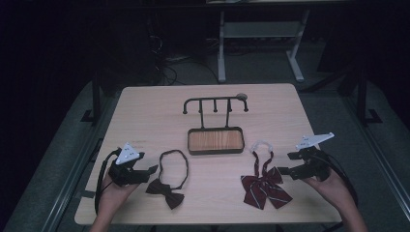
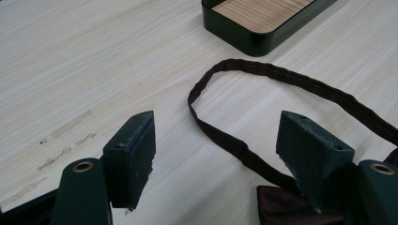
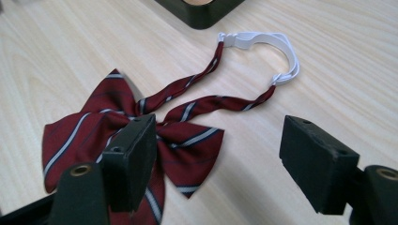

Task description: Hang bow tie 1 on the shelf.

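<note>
We hold both claws wide, empty: left claw [image 1: 153, 170] beside dark bow [image 1: 166, 192]; right claw [image 1: 284, 163] beside striped bow [image 1: 265, 189].

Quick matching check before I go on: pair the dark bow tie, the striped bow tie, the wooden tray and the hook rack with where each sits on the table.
Things:
1. dark bow tie
2. striped bow tie
3. wooden tray
4. hook rack

Places:
A. centre of the table, in front of the rack
B. beside the right hand-held gripper
C. far side, behind the tray
D. beside the left hand-held gripper

Pairs: 1-D, 2-B, 3-A, 4-C
</note>
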Motion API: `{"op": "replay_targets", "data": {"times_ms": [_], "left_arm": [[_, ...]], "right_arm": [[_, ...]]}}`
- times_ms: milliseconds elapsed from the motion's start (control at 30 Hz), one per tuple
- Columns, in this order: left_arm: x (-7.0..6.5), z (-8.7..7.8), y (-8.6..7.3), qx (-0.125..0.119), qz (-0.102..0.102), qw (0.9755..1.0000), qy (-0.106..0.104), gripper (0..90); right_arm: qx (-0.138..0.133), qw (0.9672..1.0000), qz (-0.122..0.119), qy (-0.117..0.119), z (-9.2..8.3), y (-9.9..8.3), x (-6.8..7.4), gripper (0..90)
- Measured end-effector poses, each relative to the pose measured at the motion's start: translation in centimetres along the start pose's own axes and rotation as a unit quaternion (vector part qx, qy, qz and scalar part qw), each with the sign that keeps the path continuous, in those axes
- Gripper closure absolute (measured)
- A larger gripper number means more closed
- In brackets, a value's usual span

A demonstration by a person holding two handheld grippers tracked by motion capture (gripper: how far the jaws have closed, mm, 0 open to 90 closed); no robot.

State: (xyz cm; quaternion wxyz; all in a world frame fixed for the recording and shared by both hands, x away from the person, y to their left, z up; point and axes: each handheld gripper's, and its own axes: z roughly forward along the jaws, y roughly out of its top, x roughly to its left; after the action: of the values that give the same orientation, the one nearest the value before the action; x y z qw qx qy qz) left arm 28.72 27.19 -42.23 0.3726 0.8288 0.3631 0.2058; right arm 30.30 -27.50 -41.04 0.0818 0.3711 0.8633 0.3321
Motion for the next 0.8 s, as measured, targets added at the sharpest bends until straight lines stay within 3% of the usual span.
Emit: {"op": "replay_targets", "data": {"times_ms": [467, 800], "left_arm": [[0.0, -0.2, 0.0, -0.004, 0.001, 1.0, -0.001, 29.2], [-0.1, -0.1, 0.0, -0.001, 0.001, 1.0, -0.003, 29.2]], "right_arm": [[0.046, 0.9989, -0.007, -0.005, 2.2, 3.2, -0.4, 31.4], [0.064, 0.9979, -0.008, -0.011, 3.3, 4.9, -0.9, 33.9]]}}
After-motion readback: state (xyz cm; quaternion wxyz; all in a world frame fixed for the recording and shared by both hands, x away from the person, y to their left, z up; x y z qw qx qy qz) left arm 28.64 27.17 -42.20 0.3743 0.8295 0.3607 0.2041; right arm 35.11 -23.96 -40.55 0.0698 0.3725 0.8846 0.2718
